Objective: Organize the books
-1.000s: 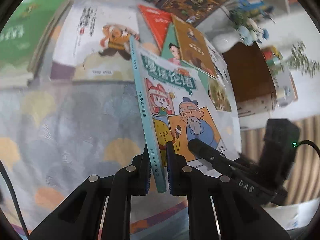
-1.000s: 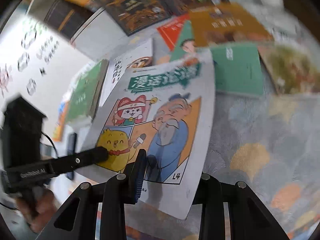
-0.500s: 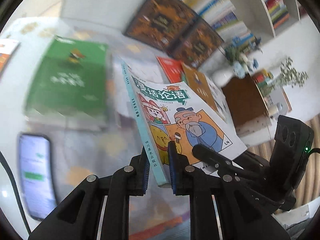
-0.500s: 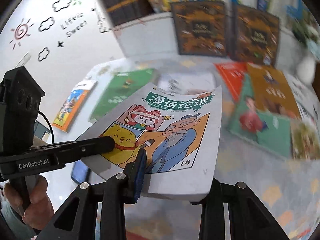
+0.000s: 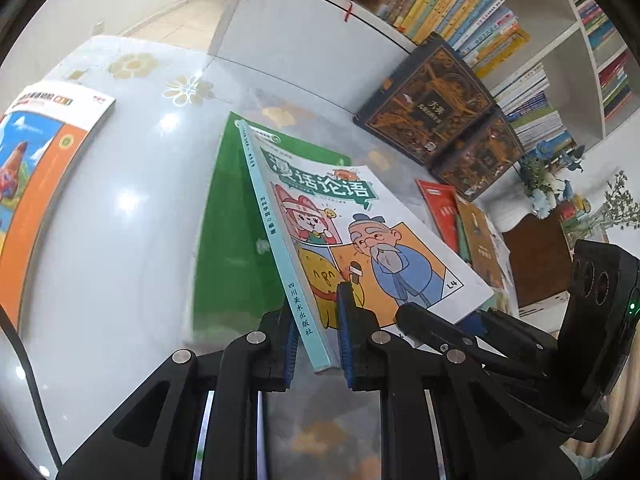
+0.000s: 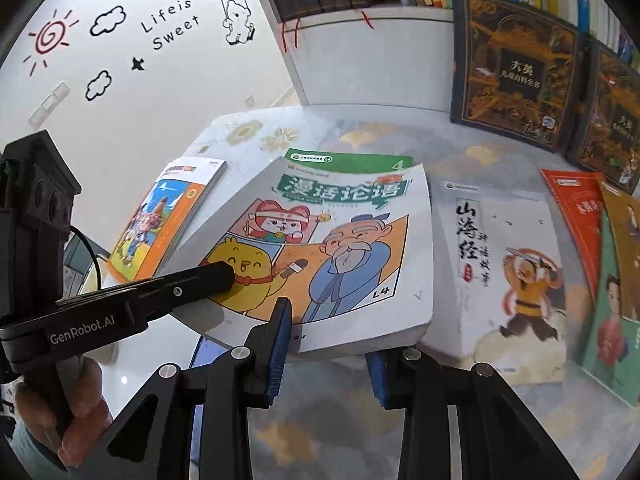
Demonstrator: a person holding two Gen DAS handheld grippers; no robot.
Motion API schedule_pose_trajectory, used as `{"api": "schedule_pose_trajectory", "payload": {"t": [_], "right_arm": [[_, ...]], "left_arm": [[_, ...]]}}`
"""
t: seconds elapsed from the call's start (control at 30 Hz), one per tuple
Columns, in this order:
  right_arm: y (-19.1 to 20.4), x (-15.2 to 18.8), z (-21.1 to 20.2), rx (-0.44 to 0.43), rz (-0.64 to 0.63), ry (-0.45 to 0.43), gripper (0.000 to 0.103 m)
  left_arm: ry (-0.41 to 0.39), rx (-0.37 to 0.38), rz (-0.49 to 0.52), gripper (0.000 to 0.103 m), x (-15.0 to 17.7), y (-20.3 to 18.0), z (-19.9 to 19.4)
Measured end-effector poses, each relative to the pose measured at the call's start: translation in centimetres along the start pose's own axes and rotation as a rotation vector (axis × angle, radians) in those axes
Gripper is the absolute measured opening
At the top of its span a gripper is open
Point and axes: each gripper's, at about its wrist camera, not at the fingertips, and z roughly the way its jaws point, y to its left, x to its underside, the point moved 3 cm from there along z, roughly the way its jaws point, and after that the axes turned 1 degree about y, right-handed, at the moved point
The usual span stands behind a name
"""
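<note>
A cartoon-cover book (image 5: 360,236) with a teal spine is held in the air above the table. My left gripper (image 5: 318,336) is shut on its spine edge. My right gripper (image 6: 328,344) clamps the same book (image 6: 336,248) at its near edge, one finger on the cover and one beneath. The book hangs over a green book (image 5: 228,232) lying flat, which also shows in the right wrist view (image 6: 352,160). In the right wrist view the left gripper's finger (image 6: 200,280) lies on the cover.
An orange-and-blue book (image 6: 160,220) lies at the left. A white monkey-cover book (image 6: 504,264), a red book (image 6: 576,216) and others lie to the right. Two dark ornate books (image 6: 516,68) lean against the bookshelf (image 5: 460,4). A phone (image 6: 204,354) lies under the grippers.
Both grippers have carried the cartoon book leftward, from above the white monkey book to above the green book. The views have tilted up, showing the bookshelf and wall.
</note>
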Motion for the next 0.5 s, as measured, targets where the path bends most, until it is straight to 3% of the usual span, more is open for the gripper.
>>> {"api": "schedule_pose_trajectory", "payload": {"t": [0.27, 0.5], "right_arm": [[-0.1, -1.0, 3.4, 0.008, 0.052, 0.051, 0.033], [0.5, -0.1, 4.9, 0.006, 0.057, 0.101, 0.034]], "left_arm": [[0.044, -0.008, -0.031, 0.015, -1.2, 2.5, 2.4], [0.056, -0.121, -0.043, 0.019, -0.7, 4.0, 2.5]]}}
